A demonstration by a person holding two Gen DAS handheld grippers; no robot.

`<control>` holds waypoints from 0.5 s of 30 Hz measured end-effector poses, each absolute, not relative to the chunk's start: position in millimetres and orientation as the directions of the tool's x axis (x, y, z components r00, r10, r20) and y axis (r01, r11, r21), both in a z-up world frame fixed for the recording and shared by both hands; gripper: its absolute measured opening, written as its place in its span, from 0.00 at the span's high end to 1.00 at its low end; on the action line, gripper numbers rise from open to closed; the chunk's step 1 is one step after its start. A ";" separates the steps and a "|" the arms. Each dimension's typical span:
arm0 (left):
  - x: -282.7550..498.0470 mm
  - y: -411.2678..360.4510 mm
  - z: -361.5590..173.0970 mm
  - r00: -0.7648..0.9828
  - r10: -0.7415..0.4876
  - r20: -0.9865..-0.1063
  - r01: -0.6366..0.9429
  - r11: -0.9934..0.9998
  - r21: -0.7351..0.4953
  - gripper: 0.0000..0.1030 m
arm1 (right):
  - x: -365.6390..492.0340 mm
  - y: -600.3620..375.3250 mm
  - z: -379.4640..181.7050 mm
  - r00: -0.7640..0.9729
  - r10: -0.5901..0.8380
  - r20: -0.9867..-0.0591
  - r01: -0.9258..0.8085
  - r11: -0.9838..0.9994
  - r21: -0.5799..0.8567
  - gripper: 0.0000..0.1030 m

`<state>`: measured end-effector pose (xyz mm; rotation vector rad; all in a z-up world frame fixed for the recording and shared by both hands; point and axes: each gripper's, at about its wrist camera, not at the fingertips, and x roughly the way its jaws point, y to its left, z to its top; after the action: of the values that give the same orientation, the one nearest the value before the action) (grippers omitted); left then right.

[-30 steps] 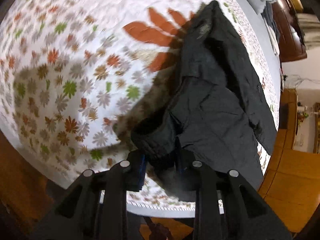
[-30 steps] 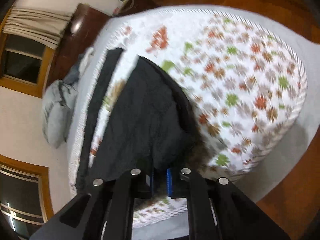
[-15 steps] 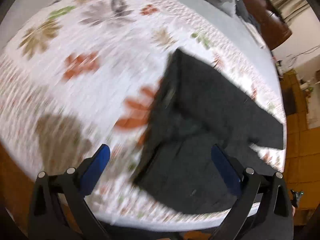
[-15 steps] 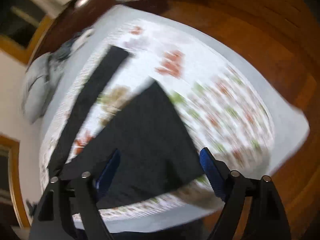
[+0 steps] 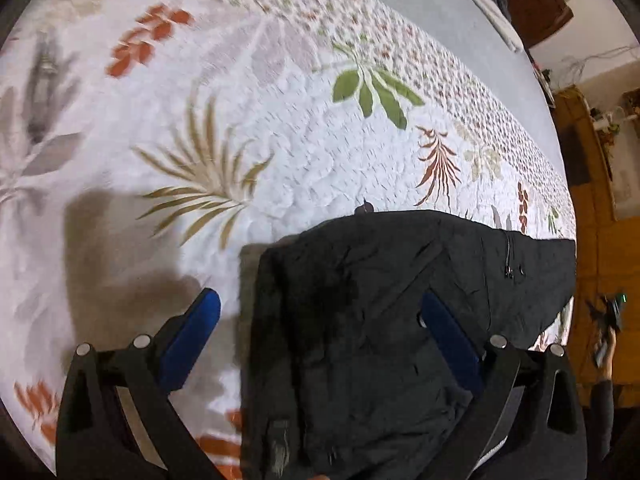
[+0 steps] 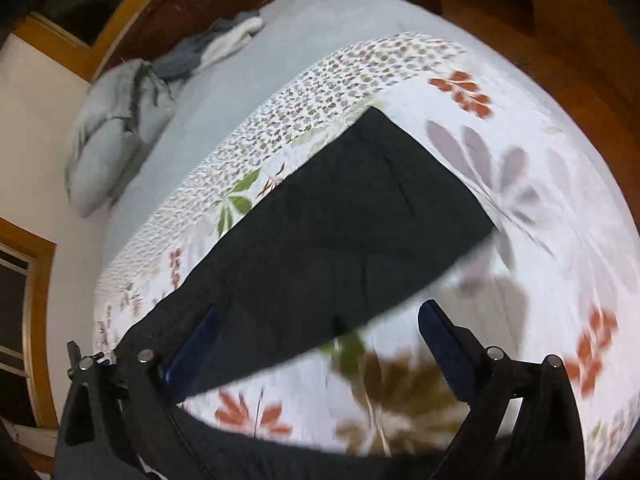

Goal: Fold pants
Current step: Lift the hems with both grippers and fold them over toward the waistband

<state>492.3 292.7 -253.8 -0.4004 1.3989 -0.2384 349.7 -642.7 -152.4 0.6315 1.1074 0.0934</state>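
Currently, I read the left gripper (image 5: 320,344), with its blue-padded black fingers (image 5: 192,344), as spread fully wide and holding nothing; its jaws have just been opening. The black fabric pants (image 5: 380,320) lie flat on the white quilted bedspread with leaf prints (image 5: 280,132), filling the lower centre and lower right of the left wrist frame, below the pads without touching them. My right gripper (image 6: 320,348) is likewise at full spread and empty, its jaws having just been opening. In the right wrist frame the pants (image 6: 340,220) run diagonally from upper centre to lower left. A grey pillow (image 6: 108,140) sits at upper left on the grey sheet (image 6: 240,72).
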 end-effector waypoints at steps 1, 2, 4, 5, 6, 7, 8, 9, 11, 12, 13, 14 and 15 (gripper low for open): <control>495.2 290.8 -258.2 0.155 -0.404 -0.901 -0.057 0.907 -0.417 0.04 | 361.4 -640.2 -154.8 0.453 0.373 -0.810 0.234 0.827 0.512 0.03; 496.4 288.4 -263.2 0.146 -0.416 -0.897 -0.047 0.903 -0.427 0.04 | 379.0 -638.7 -158.4 0.444 0.377 -0.813 0.231 0.828 0.511 0.03; 498.4 283.7 -274.4 0.110 -0.431 -0.896 -0.039 0.899 -0.437 0.15 | 399.6 -641.9 -163.9 0.445 0.385 -0.808 0.225 0.826 0.517 0.03; 499.6 281.5 -281.8 0.085 -0.438 -0.895 -0.031 0.897 -0.441 0.26 | 411.3 -642.0 -165.6 0.444 0.387 -0.808 0.217 0.828 0.516 0.03; 499.6 279.7 -283.9 0.085 -0.430 -0.899 -0.018 0.901 -0.433 0.27 | 419.4 -643.4 -166.9 0.441 0.388 -0.810 0.212 0.831 0.514 0.03; 499.8 277.8 -284.7 0.090 -0.434 -0.896 0.000 0.900 -0.436 0.27 | 431.1 -644.3 -169.5 0.431 0.389 -0.814 0.205 0.836 0.508 0.03; 499.6 278.1 -284.2 0.094 -0.441 -0.892 0.007 0.897 -0.443 0.27 | 440.0 -645.9 -171.8 0.420 0.392 -0.819 0.201 0.840 0.505 0.03; 499.7 279.3 -284.6 0.099 -0.460 -0.882 0.009 0.887 -0.462 0.27 | 449.0 -648.1 -174.8 0.411 0.392 -0.823 0.198 0.843 0.500 0.03; 499.4 282.7 -285.4 0.105 -0.491 -0.865 0.010 0.870 -0.493 0.27 | 466.3 -654.4 -179.8 0.387 0.387 -0.837 0.184 0.857 0.481 0.03; 499.2 284.8 -286.2 0.107 -0.499 -0.860 0.010 0.865 -0.501 0.30 | 472.8 -658.2 -181.7 0.377 0.385 -0.842 0.180 0.862 0.474 0.03; 499.5 286.0 -287.8 0.113 -0.494 -0.862 0.012 0.869 -0.496 0.34 | 481.9 -665.2 -184.1 0.372 0.385 -0.845 0.178 0.863 0.472 0.03; 500.0 288.4 -289.1 0.116 -0.485 -0.867 0.011 0.873 -0.487 0.41 | 486.9 -669.9 -185.8 0.368 0.385 -0.846 0.176 0.865 0.470 0.03; 500.9 290.2 -290.5 0.119 -0.484 -0.867 0.008 0.874 -0.486 0.44 | 492.5 -675.4 -187.2 0.366 0.377 -0.851 0.174 0.870 0.461 0.03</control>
<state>500.9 290.2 -290.5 -0.4089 1.4155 -0.3745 492.5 -675.4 -187.2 0.5310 1.2044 0.1384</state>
